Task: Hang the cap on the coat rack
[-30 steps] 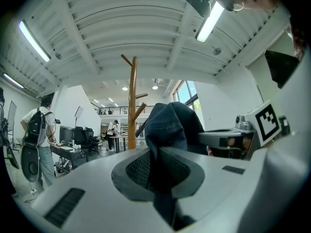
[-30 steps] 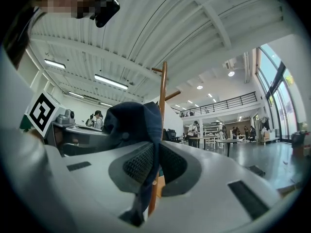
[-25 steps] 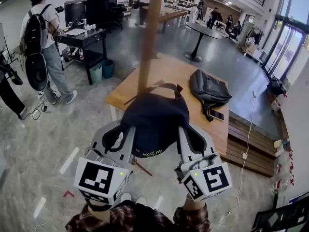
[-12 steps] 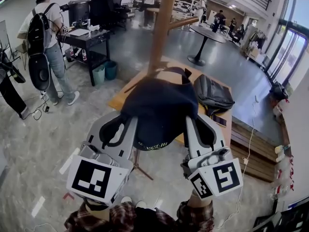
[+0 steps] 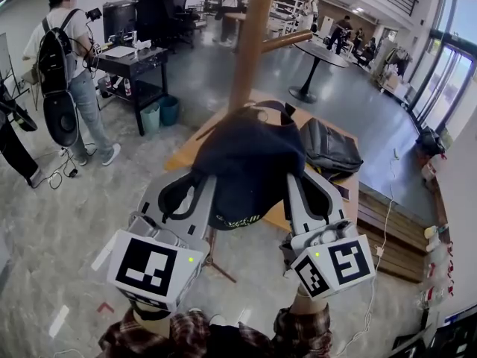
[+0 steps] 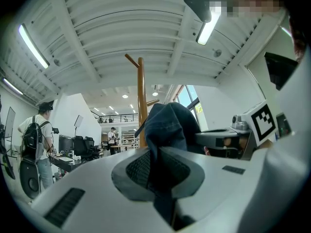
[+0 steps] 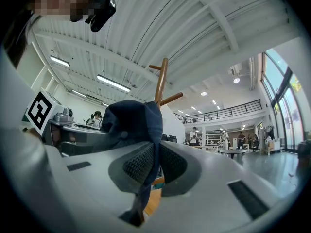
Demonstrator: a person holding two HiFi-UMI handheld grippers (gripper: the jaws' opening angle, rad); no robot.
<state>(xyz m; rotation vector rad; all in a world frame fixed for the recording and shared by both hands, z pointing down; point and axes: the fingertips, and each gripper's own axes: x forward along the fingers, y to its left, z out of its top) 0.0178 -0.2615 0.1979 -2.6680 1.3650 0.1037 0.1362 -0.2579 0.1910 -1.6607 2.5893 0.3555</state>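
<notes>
Cap [image 5: 250,162] near rack [image 5: 250,43] (in both jaws)

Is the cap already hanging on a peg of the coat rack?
No, the left gripper and right gripper hold the cap in front of the coat rack.

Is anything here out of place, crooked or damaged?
Nothing stands out. The dark cap is gripped at opposite edges by the left gripper and the right gripper, close to the coat rack, not yet hung on it.

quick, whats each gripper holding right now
left gripper: shut on the cap
right gripper: shut on the same cap
</notes>
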